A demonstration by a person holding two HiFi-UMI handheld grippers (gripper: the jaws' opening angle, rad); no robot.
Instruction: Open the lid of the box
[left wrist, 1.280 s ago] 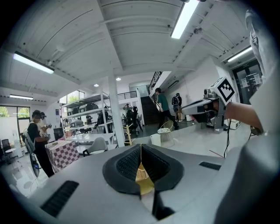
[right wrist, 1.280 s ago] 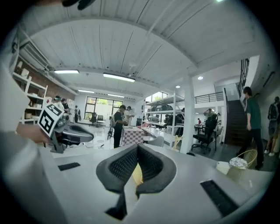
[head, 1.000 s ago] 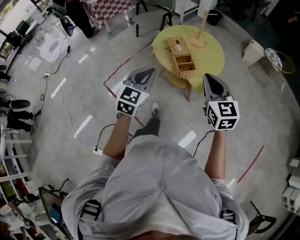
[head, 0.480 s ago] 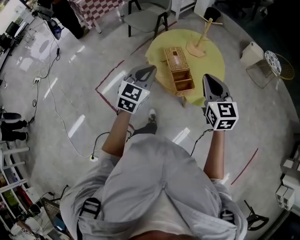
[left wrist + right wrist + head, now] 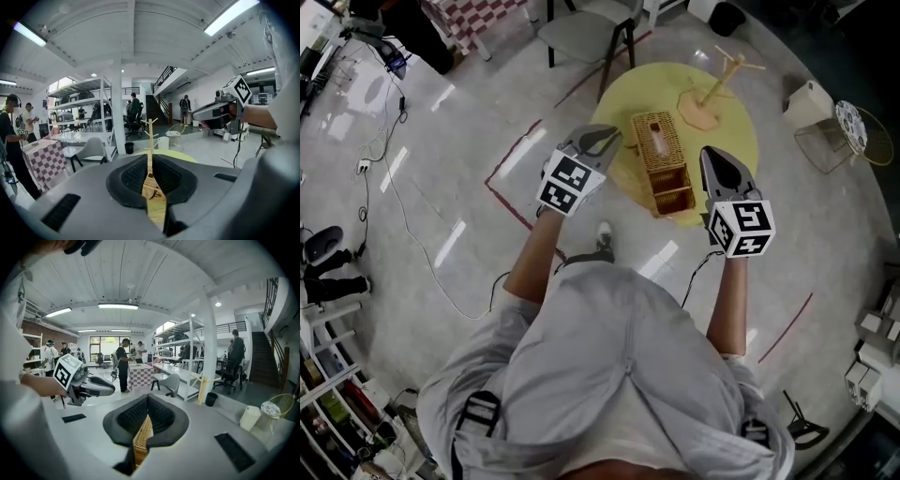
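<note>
Item: wicker box (image 5: 660,157), lying lengthwise on the round yellow table (image 5: 727,141), near my edge. Its lid (image 5: 654,137) looks down over the far part. The near end may be an open compartment, but I cannot tell. Left gripper (image 5: 602,141): jaws clenched, nothing in them, level with the box's left flank and clear of it. Right gripper (image 5: 713,157): jaws pressed together, empty, just off the right flank. I judge I have both bracketing the box to approach the lid from either side. Surroundings: wooden stand (image 5: 710,97) behind the box, apart from it. Chair (image 5: 581,26), white bin (image 5: 807,101) and wire basket (image 5: 861,127) are well away. Obstructions: none between the jaws and the lid.
</note>
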